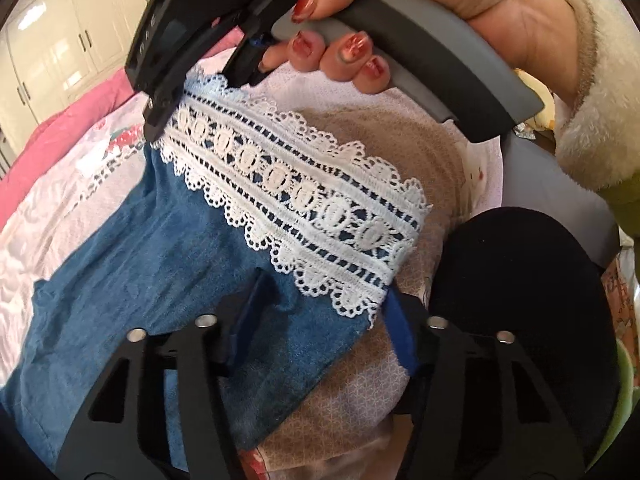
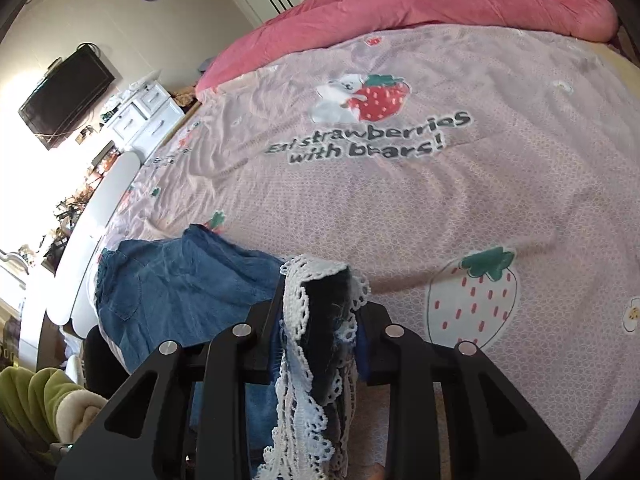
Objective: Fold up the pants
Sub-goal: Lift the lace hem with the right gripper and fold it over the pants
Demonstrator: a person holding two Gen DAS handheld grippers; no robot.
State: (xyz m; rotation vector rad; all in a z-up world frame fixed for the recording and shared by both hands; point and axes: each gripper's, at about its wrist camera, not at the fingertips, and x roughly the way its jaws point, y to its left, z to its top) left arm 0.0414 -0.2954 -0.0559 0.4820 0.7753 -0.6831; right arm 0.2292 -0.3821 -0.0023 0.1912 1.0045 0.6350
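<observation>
Blue denim pants (image 1: 132, 264) with a white lace hem (image 1: 304, 200) hang above the bed. My left gripper (image 1: 320, 320) is shut on the denim just below the lace band, near one corner of the hem. My right gripper (image 2: 320, 320) is shut on the lace hem (image 2: 316, 344), which bunches between its jaws; it also shows in the left wrist view (image 1: 160, 116) pinching the far end of the lace. The rest of the pants (image 2: 176, 280) lies on the bed to the left in the right wrist view.
The bed has a pink sheet (image 2: 440, 208) printed with strawberries and bears. A pink duvet (image 2: 440, 0) is piled at the far side. A white footboard (image 2: 96, 232), a dresser (image 2: 144, 116) and a wall TV (image 2: 64, 96) lie left.
</observation>
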